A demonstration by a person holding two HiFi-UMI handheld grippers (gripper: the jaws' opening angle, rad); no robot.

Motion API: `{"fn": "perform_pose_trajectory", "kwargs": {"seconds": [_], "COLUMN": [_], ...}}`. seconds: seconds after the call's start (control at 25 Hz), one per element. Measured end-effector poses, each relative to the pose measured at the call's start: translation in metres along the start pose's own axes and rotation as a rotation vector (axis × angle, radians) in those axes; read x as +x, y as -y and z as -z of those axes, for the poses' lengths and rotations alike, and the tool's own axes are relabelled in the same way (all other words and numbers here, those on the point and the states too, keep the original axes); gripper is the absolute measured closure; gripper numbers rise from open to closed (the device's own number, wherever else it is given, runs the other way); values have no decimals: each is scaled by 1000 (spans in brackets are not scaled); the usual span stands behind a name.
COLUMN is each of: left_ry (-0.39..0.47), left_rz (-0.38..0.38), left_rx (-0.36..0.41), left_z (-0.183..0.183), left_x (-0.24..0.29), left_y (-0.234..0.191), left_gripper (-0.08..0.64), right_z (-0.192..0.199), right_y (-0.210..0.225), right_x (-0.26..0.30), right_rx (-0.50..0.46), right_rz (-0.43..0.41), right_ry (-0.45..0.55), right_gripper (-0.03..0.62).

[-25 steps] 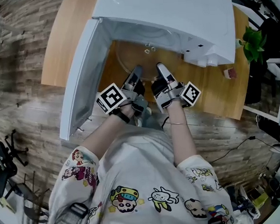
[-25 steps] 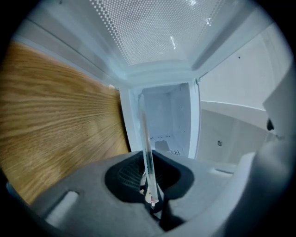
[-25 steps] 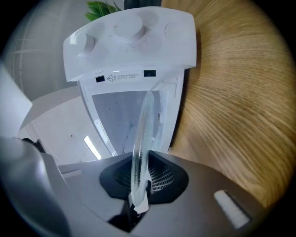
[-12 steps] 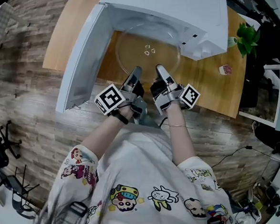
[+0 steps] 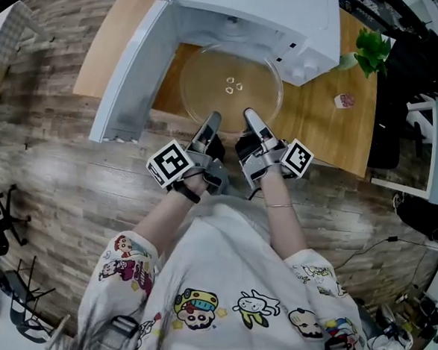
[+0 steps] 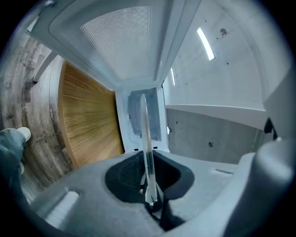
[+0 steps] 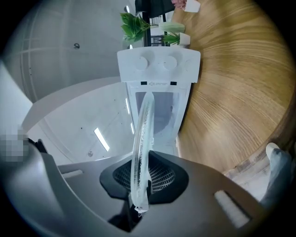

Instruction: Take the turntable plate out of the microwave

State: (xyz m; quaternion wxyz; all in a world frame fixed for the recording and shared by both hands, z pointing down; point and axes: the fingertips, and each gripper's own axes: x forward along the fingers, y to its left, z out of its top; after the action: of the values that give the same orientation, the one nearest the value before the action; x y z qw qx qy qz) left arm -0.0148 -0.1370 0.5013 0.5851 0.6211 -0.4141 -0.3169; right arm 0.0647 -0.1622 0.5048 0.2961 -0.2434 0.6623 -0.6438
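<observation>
Standing on a grey wood-plank floor (image 5: 70, 181), a person in a cartoon-print shirt (image 5: 213, 298) holds both grippers out level over the near edge of a pale wooden table (image 5: 328, 133). Cables trail across the floor at the right, and a dark chair base (image 5: 2, 223) sits at the left.

The left gripper (image 5: 214, 119) and the right gripper (image 5: 248, 116) sit side by side, each clamped on the near rim of the turntable plate (image 5: 231, 87). Both gripper views show the rim edge-on, pinched between the pads.

The plate is a round disc of clear glass with a raised rim and small moulded nubs at its centre; the wood grain shows through it. It lies over the table in front of the white microwave (image 5: 267, 10), with its far rim at the mouth of the cavity. The microwave's door (image 5: 126, 80) is swung wide to the left.

Farther right on the table are a small pink object (image 5: 342, 100) and a green plant (image 5: 371, 48).
</observation>
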Motion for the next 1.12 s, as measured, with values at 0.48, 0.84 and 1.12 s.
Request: {"fn": "perform_pose_trajectory", "kwargs": {"seconds": [0.48,0.84,1.12], "left_ry": [-49,-100,-168], "left_rz": [107,100,101], "left_rx": [-70,-85,-100], "left_z": [47,56,51], "left_x": [-27,-61,-62], "left_y": [56,71,84], "left_gripper": [534,535,535], "right_z": [14,42,47], "right_y": [-49,-73,-83], "right_x": [-54,-70,-68], "right_rx": [-33,-84,-80], "right_rz": [-20,-8,-12], "right_ry": [25,-1,40], "right_gripper": [548,546,546]}}
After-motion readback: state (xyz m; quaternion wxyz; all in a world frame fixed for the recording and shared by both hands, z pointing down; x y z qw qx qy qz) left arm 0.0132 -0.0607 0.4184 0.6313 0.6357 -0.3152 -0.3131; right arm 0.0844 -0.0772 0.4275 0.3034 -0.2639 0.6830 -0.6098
